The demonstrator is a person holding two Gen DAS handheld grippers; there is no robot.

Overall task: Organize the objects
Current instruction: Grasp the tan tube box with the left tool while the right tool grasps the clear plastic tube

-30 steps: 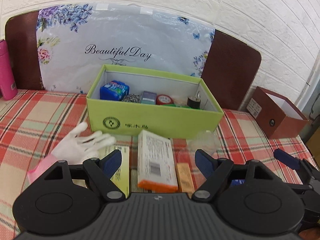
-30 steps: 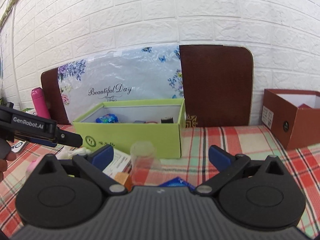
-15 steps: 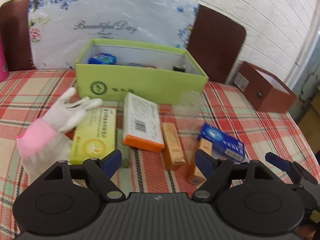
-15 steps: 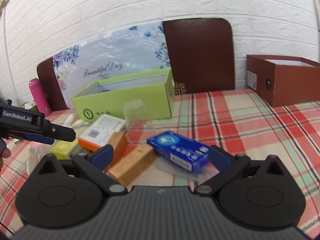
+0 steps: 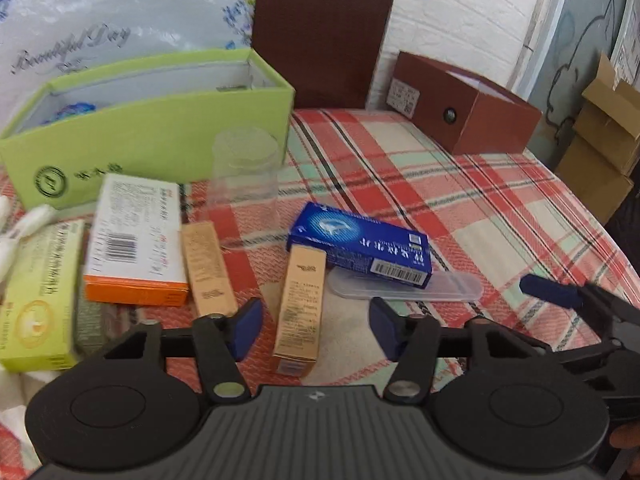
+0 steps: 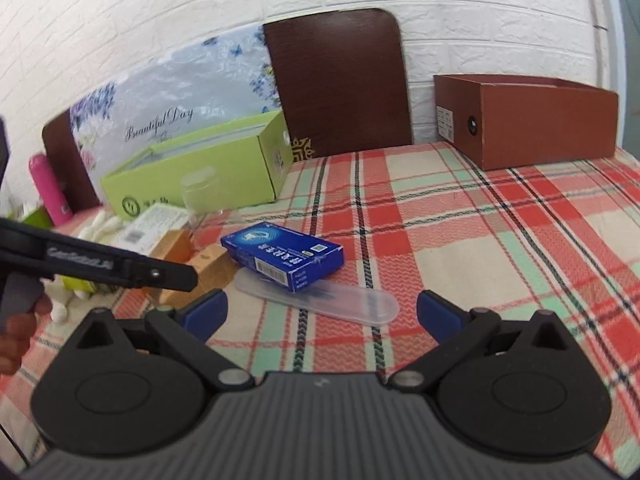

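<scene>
Between the parted, closing fingers (image 5: 256, 330) of the left gripper (image 5: 316, 330), a slim tan carton (image 5: 299, 308) with fine print is framed, ungripped; the right gripper (image 6: 322, 314) is spread empty.

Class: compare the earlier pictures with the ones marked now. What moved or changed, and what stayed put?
Both grippers came down toward the boxes. The left gripper has just been closing, a slim gold box between its fingers but ungripped. The right gripper stays wide open over the clear case. Nothing on the cloth moved.
</scene>
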